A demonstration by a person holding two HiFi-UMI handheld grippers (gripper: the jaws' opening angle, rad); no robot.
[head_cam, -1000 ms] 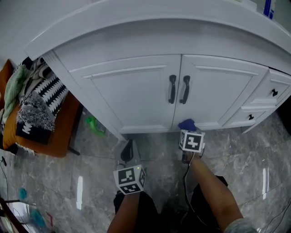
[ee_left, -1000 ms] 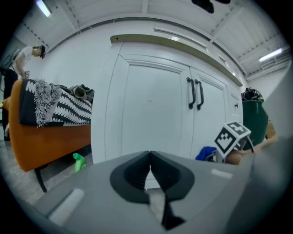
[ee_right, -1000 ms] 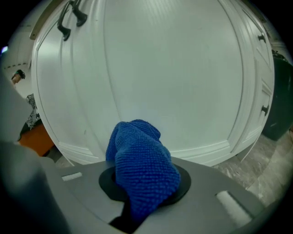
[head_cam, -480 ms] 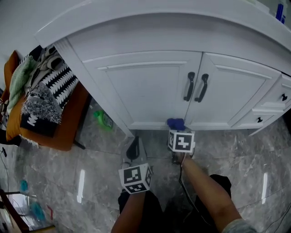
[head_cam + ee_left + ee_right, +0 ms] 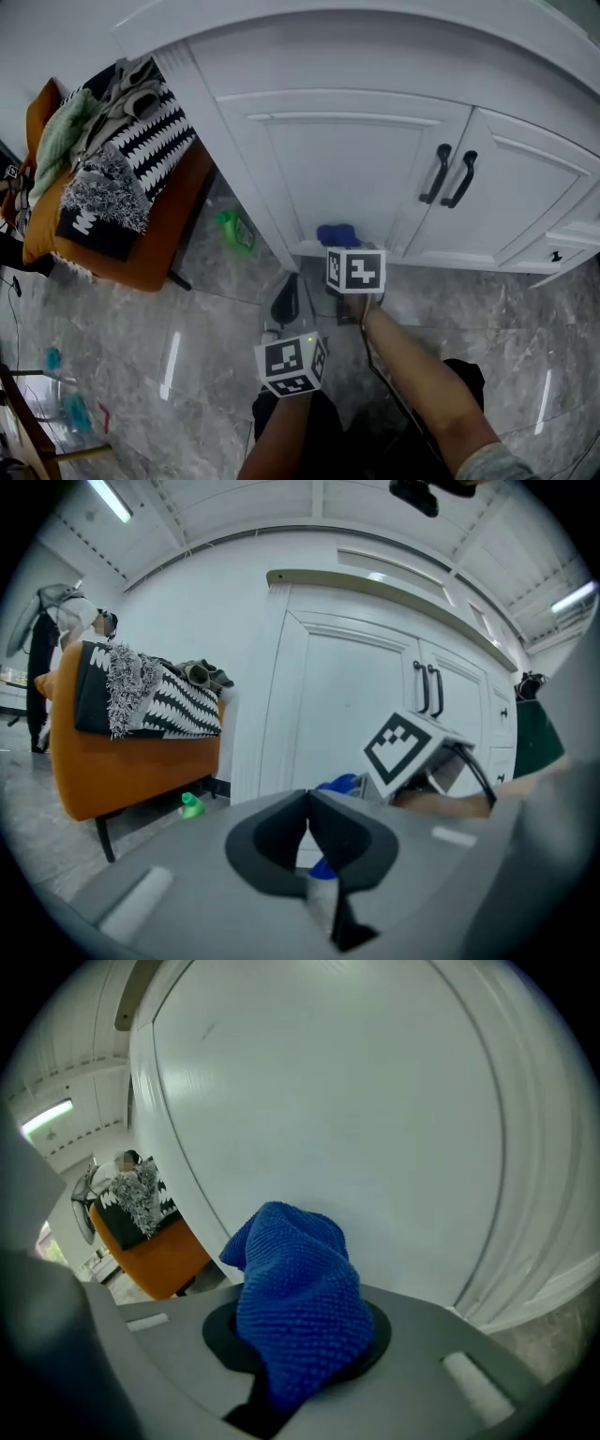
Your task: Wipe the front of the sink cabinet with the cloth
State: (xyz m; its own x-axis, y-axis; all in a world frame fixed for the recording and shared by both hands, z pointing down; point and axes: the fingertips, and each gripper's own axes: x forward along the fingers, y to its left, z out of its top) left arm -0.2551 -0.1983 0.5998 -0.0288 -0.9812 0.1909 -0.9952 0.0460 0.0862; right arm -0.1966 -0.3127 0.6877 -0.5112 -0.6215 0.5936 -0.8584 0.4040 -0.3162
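Observation:
The white sink cabinet point(image 5: 356, 169) fills the top of the head view, its two doors meeting at a pair of black handles point(image 5: 450, 176). My right gripper point(image 5: 341, 246) is shut on a blue cloth point(image 5: 337, 234) point(image 5: 298, 1307), held against the bottom of the left door point(image 5: 356, 1129). My left gripper point(image 5: 286, 298) hangs lower and to the left over the floor, jaws shut with nothing between them point(image 5: 307, 832). From the left gripper view the right gripper's marker cube point(image 5: 405, 750) and the cloth point(image 5: 339, 785) show ahead.
An orange chair point(image 5: 131, 234) piled with patterned clothes point(image 5: 112, 159) stands left of the cabinet. A green bottle point(image 5: 233, 228) lies on the marble floor point(image 5: 187, 347) by the cabinet's left corner. Drawers with black knobs point(image 5: 556, 255) are at the right.
My right gripper has slid the blue cloth leftward along the bottom of the cabinet, from under the handles onto the left door. The left gripper stayed low and shut.

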